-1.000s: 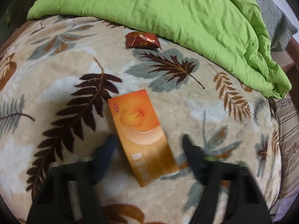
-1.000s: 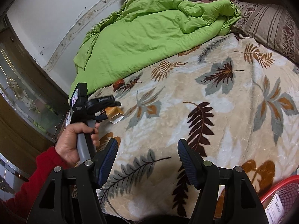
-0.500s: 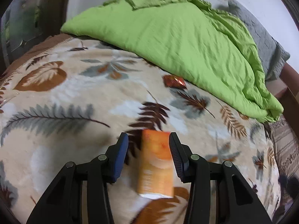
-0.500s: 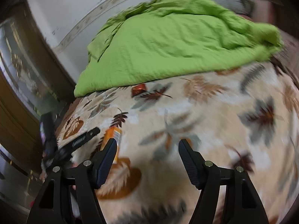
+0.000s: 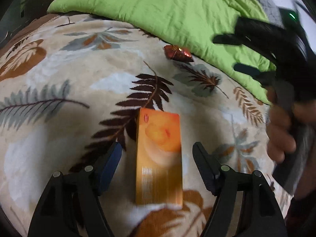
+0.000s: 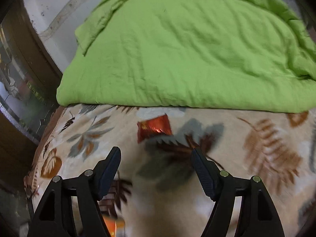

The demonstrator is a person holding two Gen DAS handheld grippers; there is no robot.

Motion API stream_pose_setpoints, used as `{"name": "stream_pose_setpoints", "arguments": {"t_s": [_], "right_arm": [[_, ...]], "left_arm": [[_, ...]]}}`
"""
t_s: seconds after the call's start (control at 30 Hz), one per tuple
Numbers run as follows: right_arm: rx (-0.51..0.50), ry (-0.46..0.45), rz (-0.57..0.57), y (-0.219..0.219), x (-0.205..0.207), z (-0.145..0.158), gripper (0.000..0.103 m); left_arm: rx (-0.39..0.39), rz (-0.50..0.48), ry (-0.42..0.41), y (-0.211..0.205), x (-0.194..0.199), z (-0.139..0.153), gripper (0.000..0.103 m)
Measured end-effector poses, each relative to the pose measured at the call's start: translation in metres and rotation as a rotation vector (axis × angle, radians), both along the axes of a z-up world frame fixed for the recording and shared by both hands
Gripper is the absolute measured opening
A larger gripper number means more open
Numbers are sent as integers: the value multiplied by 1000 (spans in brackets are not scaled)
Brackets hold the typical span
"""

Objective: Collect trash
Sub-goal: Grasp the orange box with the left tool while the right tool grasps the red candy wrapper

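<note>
An orange carton [image 5: 159, 154] lies lengthwise on the leaf-patterned blanket [image 5: 59, 90]. My left gripper [image 5: 157, 148] straddles it. Its jaws are opening, and the pads stand clear of the carton's sides. A crumpled red foil wrapper [image 5: 177, 53] lies farther off, at the edge of the green duvet [image 5: 177, 9]. In the right wrist view the same wrapper [image 6: 154, 127] sits just ahead of my right gripper [image 6: 155, 152]. Those jaws are also opening, with nothing between them. A corner of the carton [image 6: 113, 225] shows at the bottom edge.
The green duvet [image 6: 187, 49] covers the far half of the bed, with a grey pillow [image 5: 264, 0] behind it. A dark wooden door with glass [image 6: 17, 79] stands at the left. A person's hand [image 5: 280, 138], blurred, holds the right tool at the right.
The left jaws narrowed around the carton, then widened again. The right gripper swept leftward across the bed to the red wrapper, and its hand entered the left wrist view.
</note>
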State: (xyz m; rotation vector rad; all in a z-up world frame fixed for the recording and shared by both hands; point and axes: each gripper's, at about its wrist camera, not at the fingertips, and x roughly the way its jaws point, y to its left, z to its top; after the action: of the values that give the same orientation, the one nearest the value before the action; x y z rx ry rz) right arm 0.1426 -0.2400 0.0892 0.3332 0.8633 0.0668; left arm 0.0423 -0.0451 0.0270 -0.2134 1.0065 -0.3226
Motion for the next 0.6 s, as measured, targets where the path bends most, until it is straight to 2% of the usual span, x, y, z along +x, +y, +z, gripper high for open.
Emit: {"name": "stream_pose_setpoints", "arguments": {"t_s": [0.03, 0.07, 0.1, 0.13, 0.23, 0.4, 0.5, 0.6], "right_arm": [[14, 17, -2, 1, 12, -6, 78], [19, 29, -12, 3, 26, -10, 78], [20, 32, -8, 4, 34, -13, 78], [15, 36, 3, 6, 44, -16, 78], [-12, 59, 16, 11, 68, -25, 78], [-41, 116, 37, 22, 93, -49, 78], [-94, 144, 37, 31, 98, -62, 78], [-140, 144, 22, 35, 94, -65, 61]], "left_arm": [[14, 4, -15, -1, 4, -1, 72], [42, 6, -32, -2, 7, -1, 59], [62, 0, -40, -2, 9, 0, 51], [69, -7, -45, -1, 10, 0, 49], [75, 27, -64, 8, 11, 2, 48], [77, 140, -125, 35, 15, 16, 48], [59, 180, -102, 47, 22, 13, 48], [45, 184, -76, 49, 23, 9, 48]]}}
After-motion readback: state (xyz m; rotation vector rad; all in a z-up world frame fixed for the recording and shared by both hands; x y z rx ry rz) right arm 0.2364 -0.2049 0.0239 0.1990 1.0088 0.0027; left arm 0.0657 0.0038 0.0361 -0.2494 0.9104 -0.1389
